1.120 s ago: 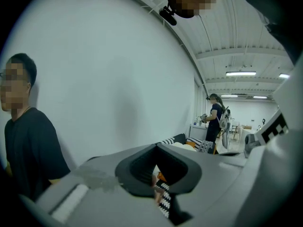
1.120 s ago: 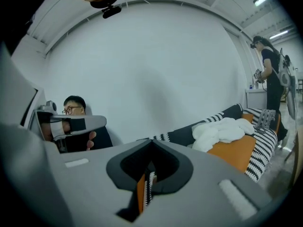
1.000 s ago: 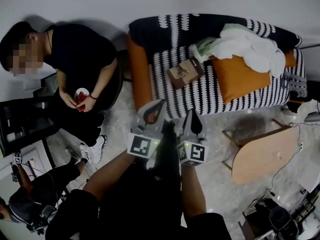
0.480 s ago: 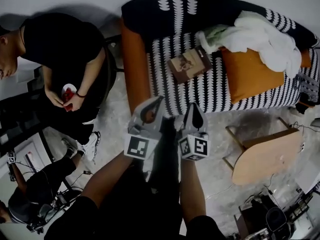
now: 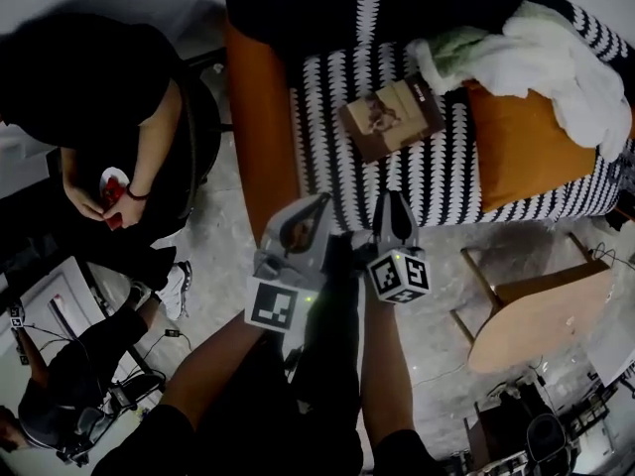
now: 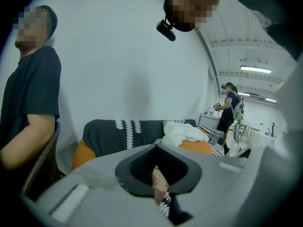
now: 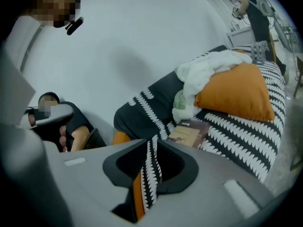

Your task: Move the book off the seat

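Reaching for the book (image 5: 392, 117) carries several risks. It lies flat on the patterned seat (image 5: 417, 181), at 12 o'clock from both grippers, with an orange cushion (image 5: 526, 147) at its 3 o'clock and a white cloth (image 5: 541, 58) just beside its 1 o'clock corner.

- Jaws pressed into soft upholstery are likely to pinch fabric instead of the cover.
- A grip on one cover alone may let the pages fan open and slip.
- Dragging toward 3 o'clock could snag the cloth.

The right gripper (image 5: 394, 214) has just been opening its jaws. They stand narrowly parted, with nothing between them. The left gripper (image 5: 303, 216) also shows a thin gap and is empty.

Both forearms enter from 6 o'clock. The grippers sit side by side, angled slightly downward, short of the seat's front edge.
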{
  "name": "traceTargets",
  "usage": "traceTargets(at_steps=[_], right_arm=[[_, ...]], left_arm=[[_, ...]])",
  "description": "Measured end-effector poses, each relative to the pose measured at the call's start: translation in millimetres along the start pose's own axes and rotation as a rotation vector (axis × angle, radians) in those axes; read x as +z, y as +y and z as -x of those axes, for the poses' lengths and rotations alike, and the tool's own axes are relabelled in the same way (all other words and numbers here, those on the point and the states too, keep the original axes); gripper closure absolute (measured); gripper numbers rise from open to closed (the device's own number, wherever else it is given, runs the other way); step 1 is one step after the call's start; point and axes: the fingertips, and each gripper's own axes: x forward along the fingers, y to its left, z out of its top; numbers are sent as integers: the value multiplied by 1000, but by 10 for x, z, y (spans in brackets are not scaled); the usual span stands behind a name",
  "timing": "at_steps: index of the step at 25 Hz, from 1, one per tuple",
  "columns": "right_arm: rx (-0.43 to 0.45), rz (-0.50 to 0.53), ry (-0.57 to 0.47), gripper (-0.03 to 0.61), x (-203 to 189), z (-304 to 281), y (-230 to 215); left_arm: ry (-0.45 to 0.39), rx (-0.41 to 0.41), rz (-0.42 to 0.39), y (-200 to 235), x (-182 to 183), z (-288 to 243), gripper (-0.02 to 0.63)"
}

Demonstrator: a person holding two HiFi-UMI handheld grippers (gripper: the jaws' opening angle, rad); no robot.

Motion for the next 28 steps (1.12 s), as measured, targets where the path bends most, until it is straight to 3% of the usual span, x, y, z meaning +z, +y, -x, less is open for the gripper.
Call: traceTargets(at_steps=[11, 19, 25, 28], right_arm=[[18, -244, 89, 442, -649, -472, -476], [84, -508, 112, 370, -1034, -828, -621], [-50, -690, 171, 341, -1313, -942, -1076], [15, -692, 153, 330, -1362, -1053, -1153]], left_arm=[[16, -2, 21, 147, -393, -234, 607], [10, 3, 49, 228, -570, -234, 607], [15, 1, 46, 192, -636, -425, 607], [24, 4, 44, 206, -752, -457, 607]])
